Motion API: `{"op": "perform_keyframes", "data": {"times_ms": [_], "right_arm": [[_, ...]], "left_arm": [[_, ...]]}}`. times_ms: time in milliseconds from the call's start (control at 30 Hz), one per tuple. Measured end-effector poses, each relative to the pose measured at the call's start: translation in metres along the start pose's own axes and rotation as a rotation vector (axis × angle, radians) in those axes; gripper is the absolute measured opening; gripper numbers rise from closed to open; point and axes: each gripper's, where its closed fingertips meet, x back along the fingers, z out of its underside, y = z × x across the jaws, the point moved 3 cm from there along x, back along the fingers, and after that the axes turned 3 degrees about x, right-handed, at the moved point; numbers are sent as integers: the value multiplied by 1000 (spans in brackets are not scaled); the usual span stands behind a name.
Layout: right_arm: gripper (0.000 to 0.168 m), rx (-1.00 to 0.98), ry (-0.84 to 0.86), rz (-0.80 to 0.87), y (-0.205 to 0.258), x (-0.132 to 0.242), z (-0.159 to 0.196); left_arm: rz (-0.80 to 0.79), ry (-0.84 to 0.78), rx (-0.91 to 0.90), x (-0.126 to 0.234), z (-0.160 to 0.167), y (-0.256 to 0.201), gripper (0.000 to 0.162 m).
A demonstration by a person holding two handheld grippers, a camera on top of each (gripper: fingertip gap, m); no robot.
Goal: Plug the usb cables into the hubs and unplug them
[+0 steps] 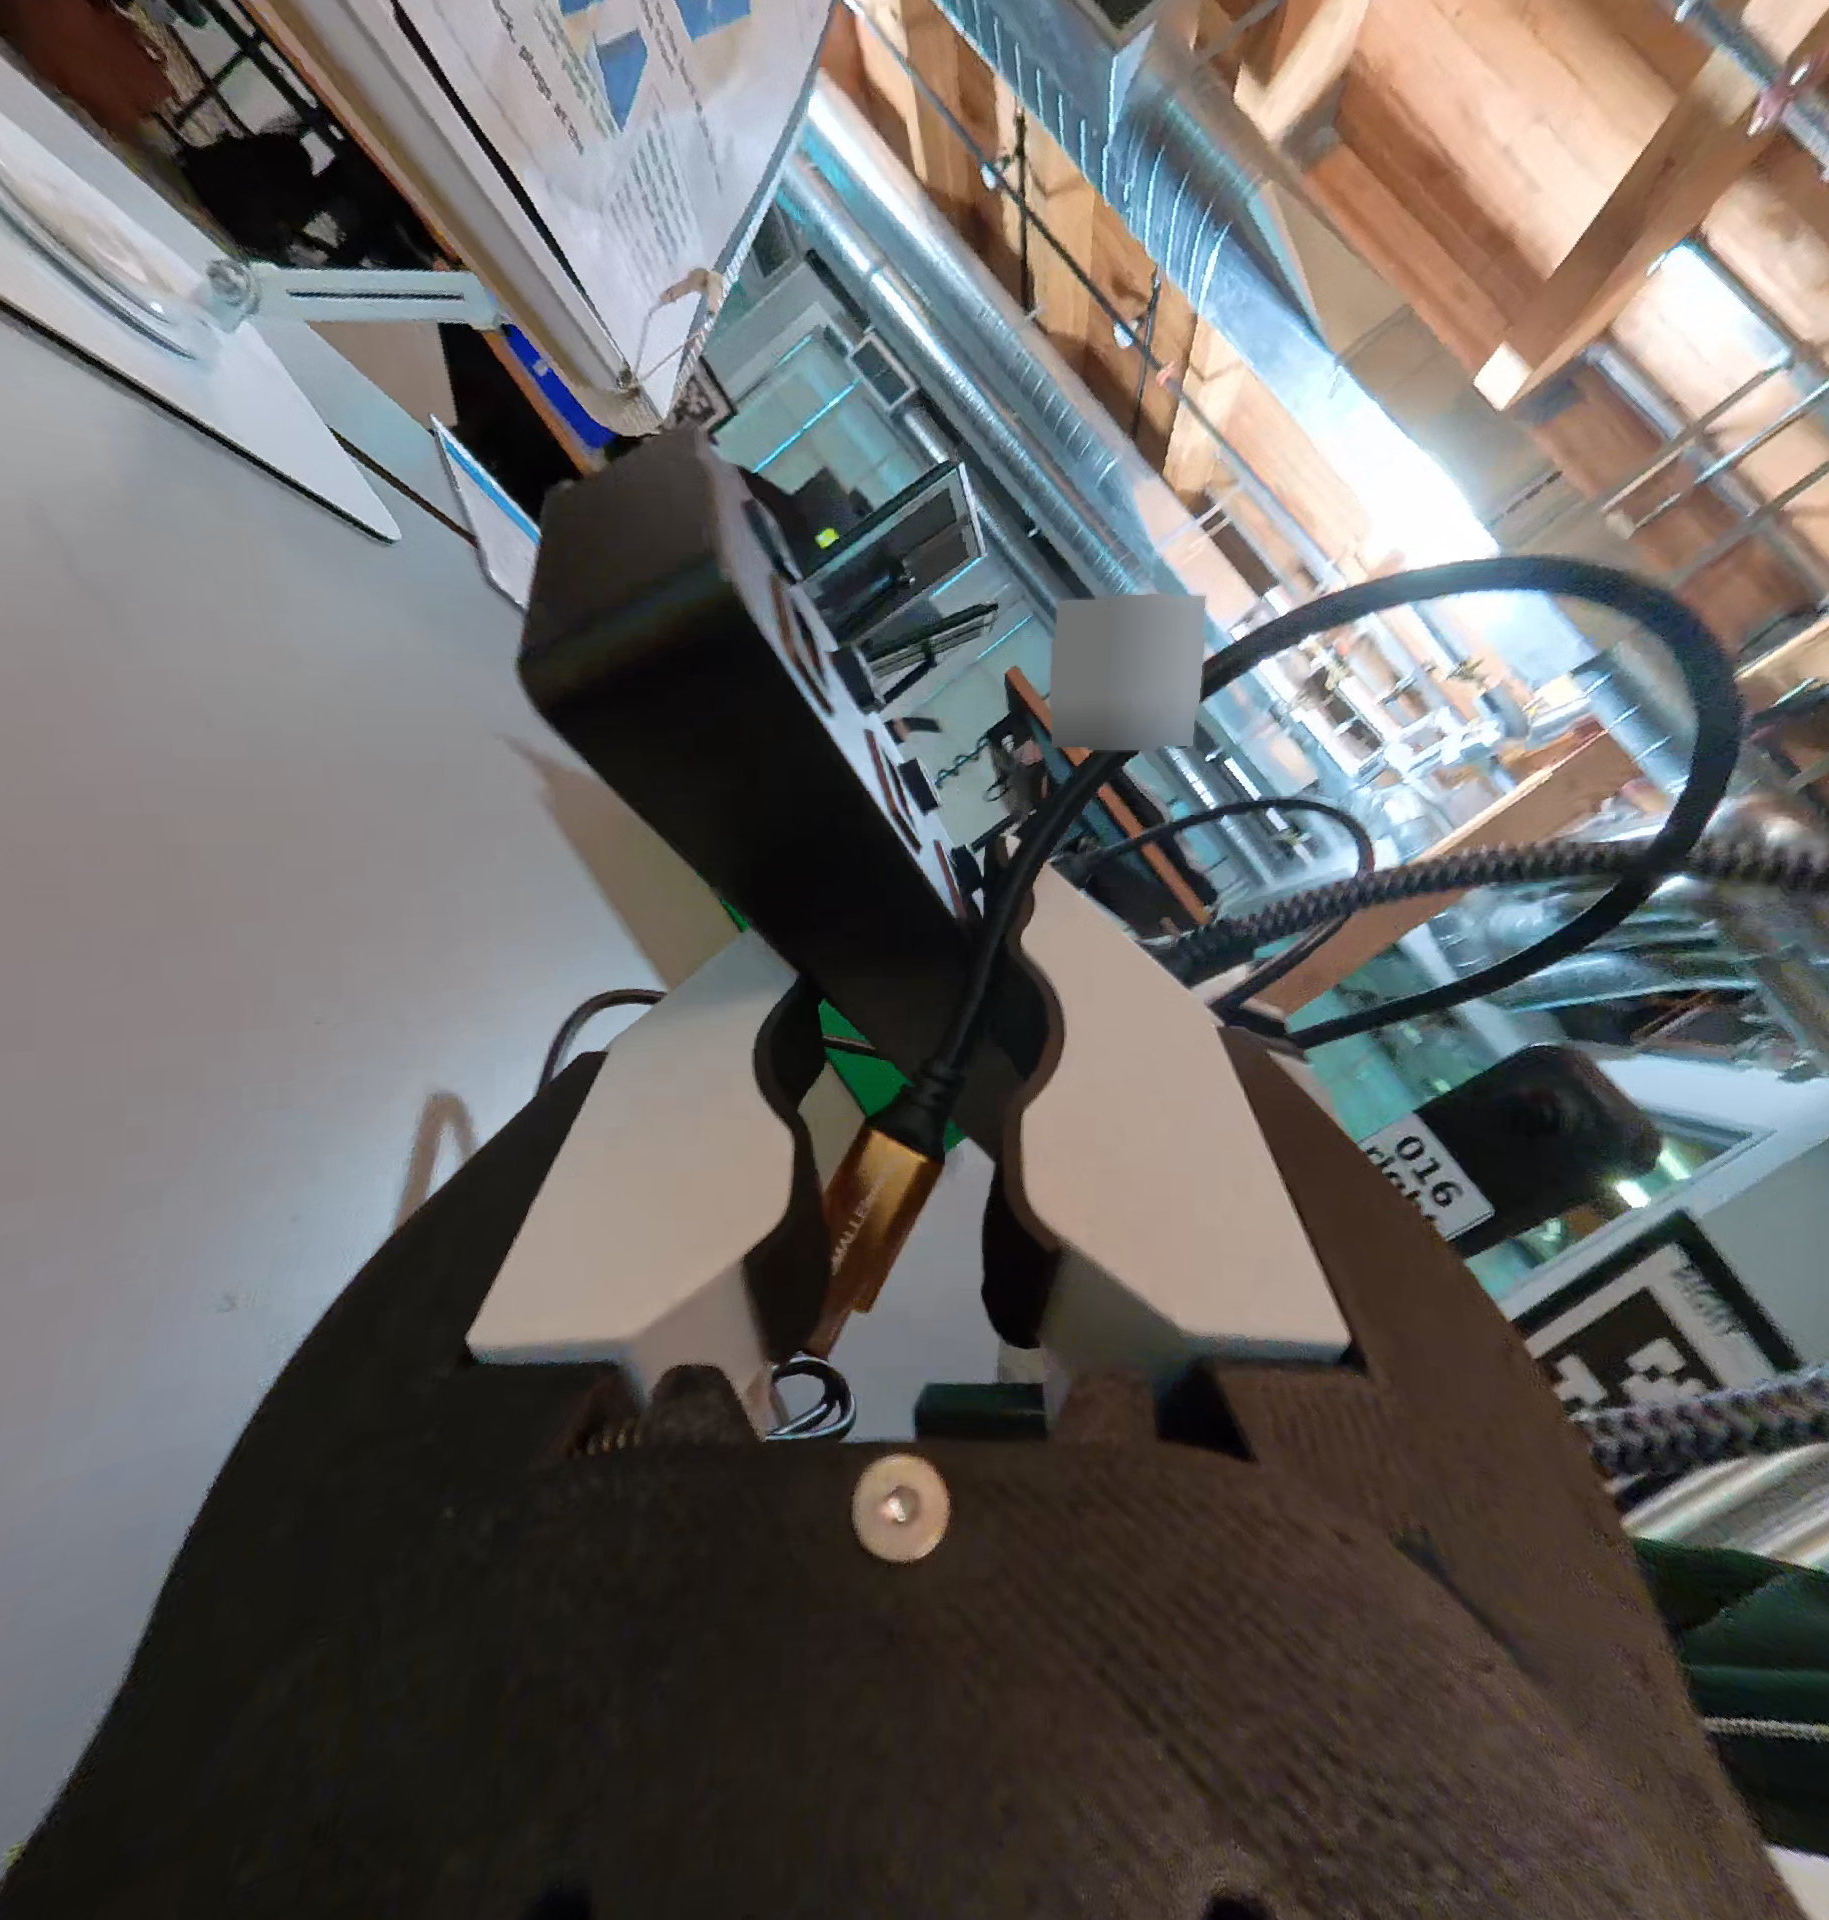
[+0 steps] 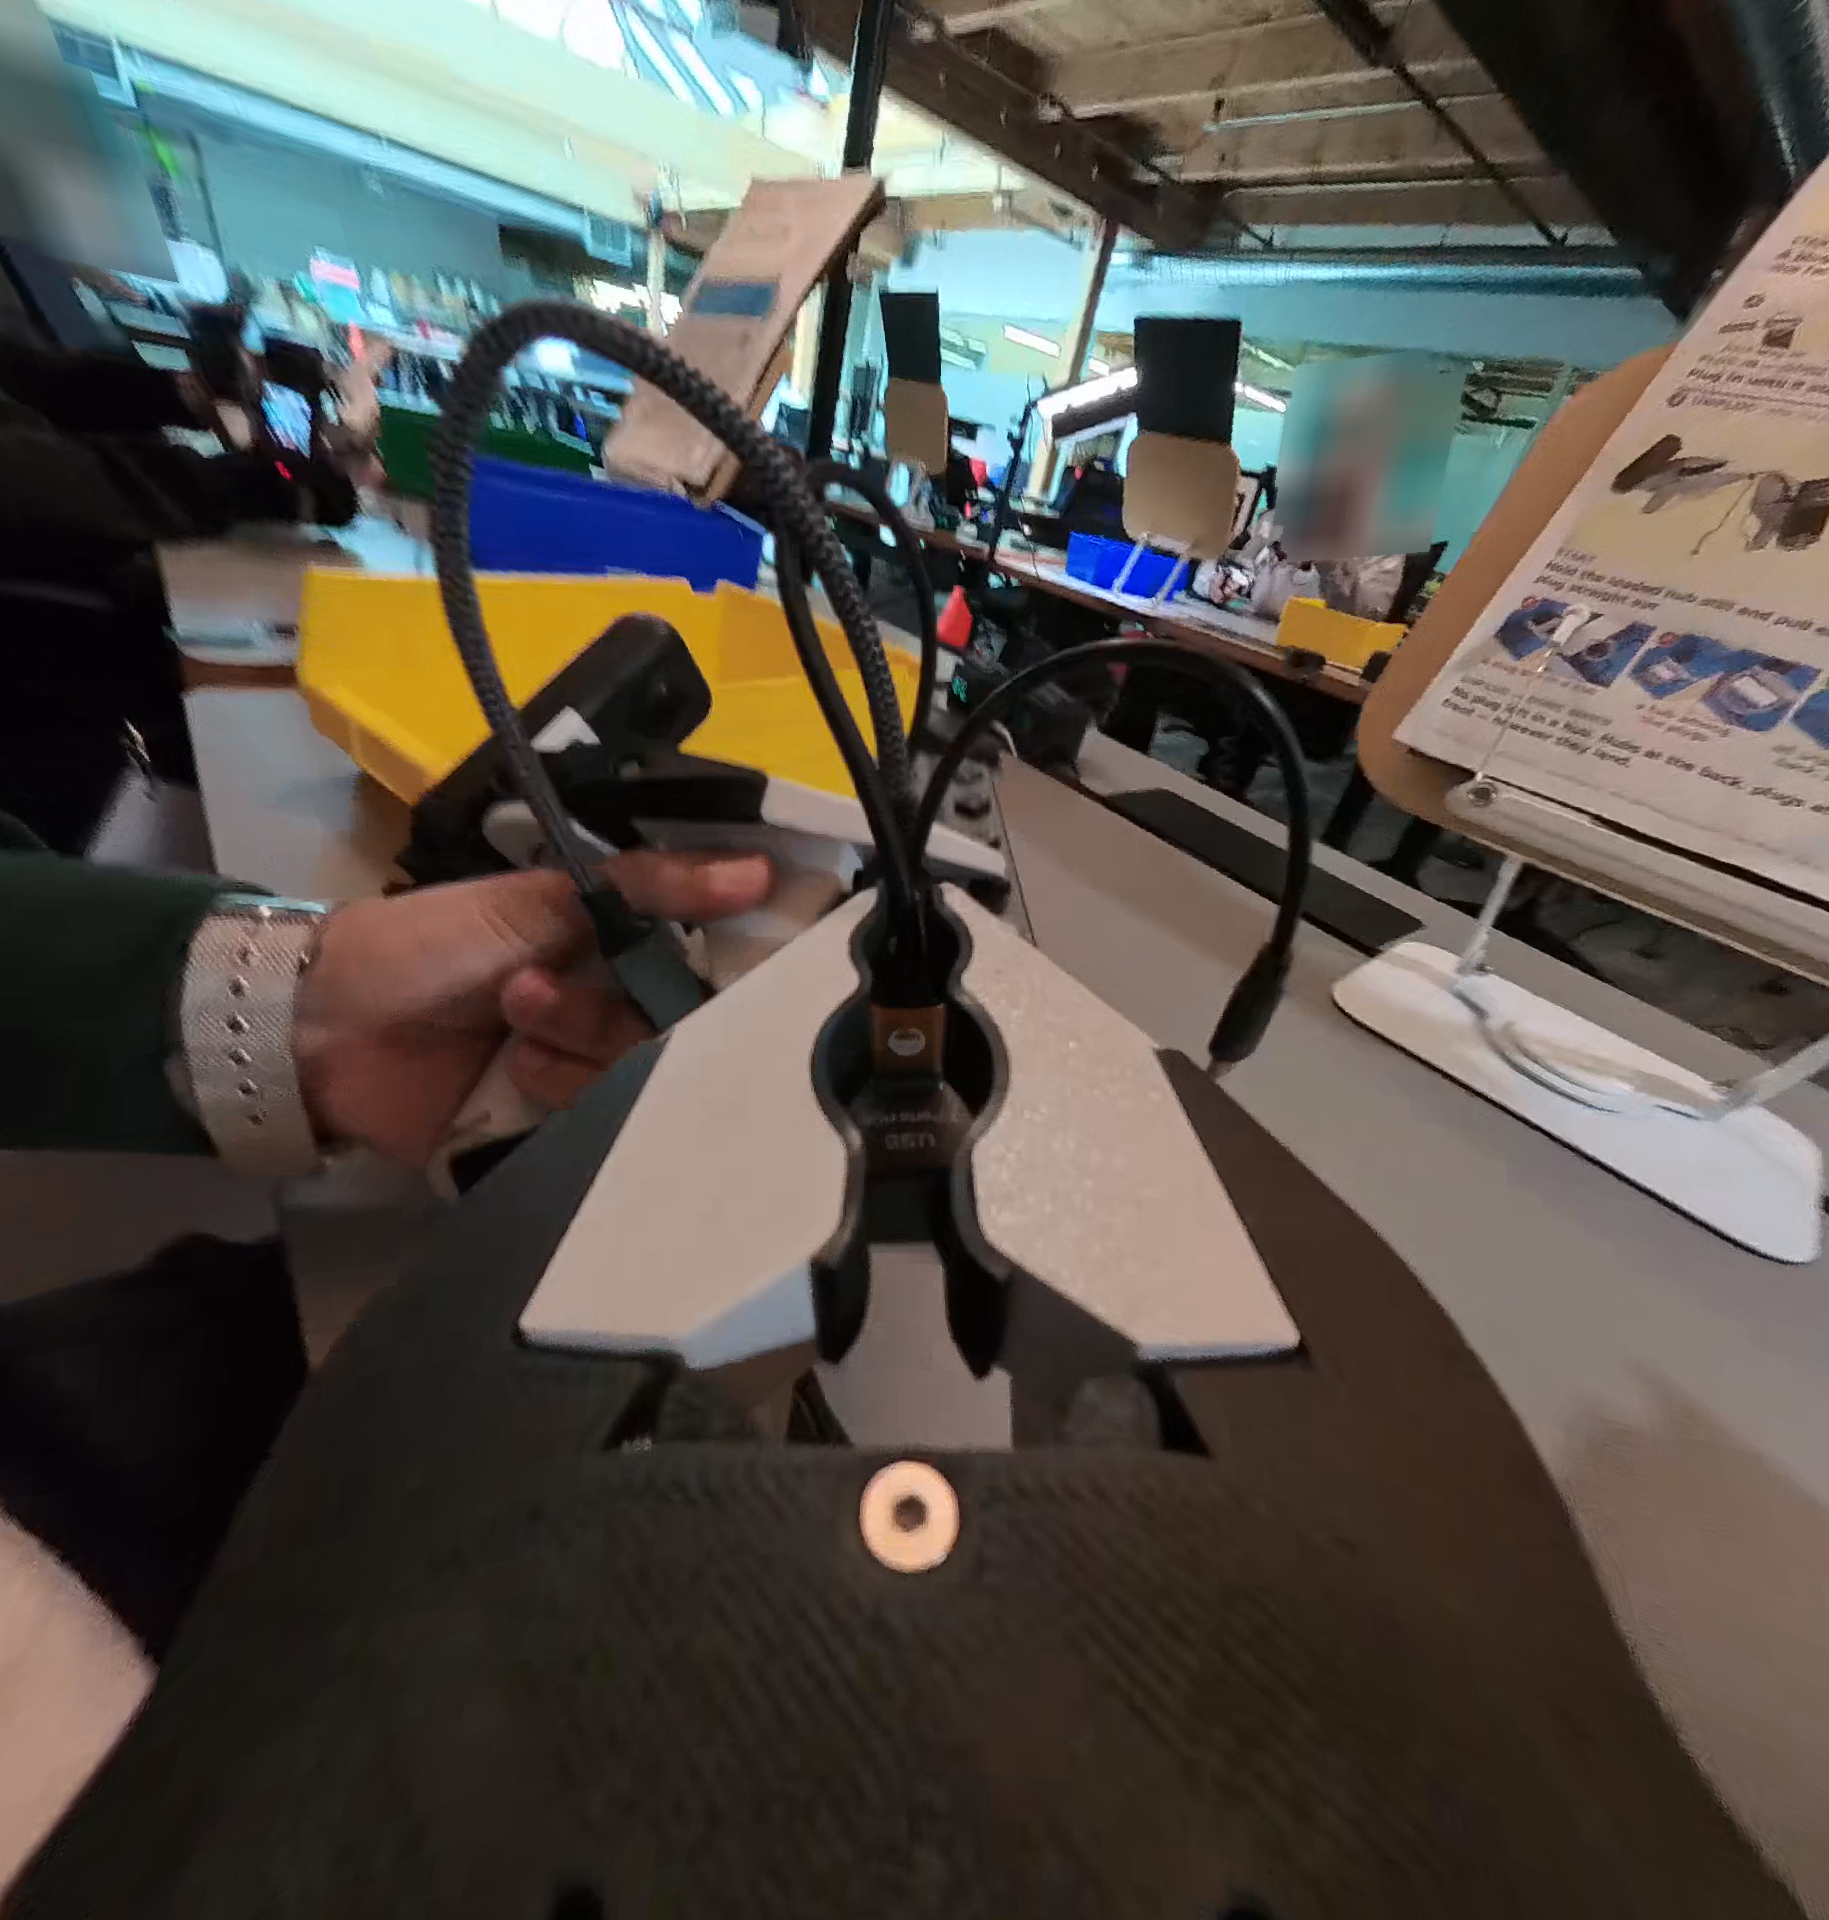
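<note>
our left gripper [image 1: 905,997] clamps one black usb hub [image 1: 712,717], raised off the white table [image 1: 214,831]. our right gripper [image 2: 905,940] pinches narrow on one gold-collared usb plug [image 2: 905,1039]; three cables loop above, one of them braided [image 2: 474,468].

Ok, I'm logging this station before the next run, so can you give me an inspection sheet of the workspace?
Surface: grey table.
Job's things: black hub; gold-collared plug.
Clutter: yellow bin; instruction sheet on a stand.
Grippers: left gripper, tongs shut on the black hub; right gripper, tongs shut on the gold-collared plug.
Cables: braided cable loops upward; thin black cable arcs over, end free.
Surroundings: ceiling ducts, workshop benches.
</note>
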Motion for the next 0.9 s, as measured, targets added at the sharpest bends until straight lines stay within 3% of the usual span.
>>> {"op": "perform_keyframes", "data": {"times_ms": [67,133,200,267,367,500,767,900], "right_arm": [[5,-27,-79,-33,2,5,-11],[4,-111,-249,-91,5,17,-43],[3,-124,-211,-62,-3,19,-52],[4,-46,-196,-25,-9,24,-53],[4,-92,-261,-38,-16,33,-56],[4,-211,-331,2,-44,48,-68],[5,-440,-435,61,-91,79,-90],[4,-403,-430,86,-95,85,-94]], "left_arm": [[-43,-3,-5,-2,3,2,28],[-189,32,-19,1,13,30,26],[-110,-63,156,3,5,29,25],[-73,-58,100,0,-1,13,25],[-78,-53,-8,0,-7,4,26],[-76,-56,54,6,-9,17,27],[-14,157,-158,-11,17,-5,29],[-18,172,-156,-13,21,-5,30]]}}
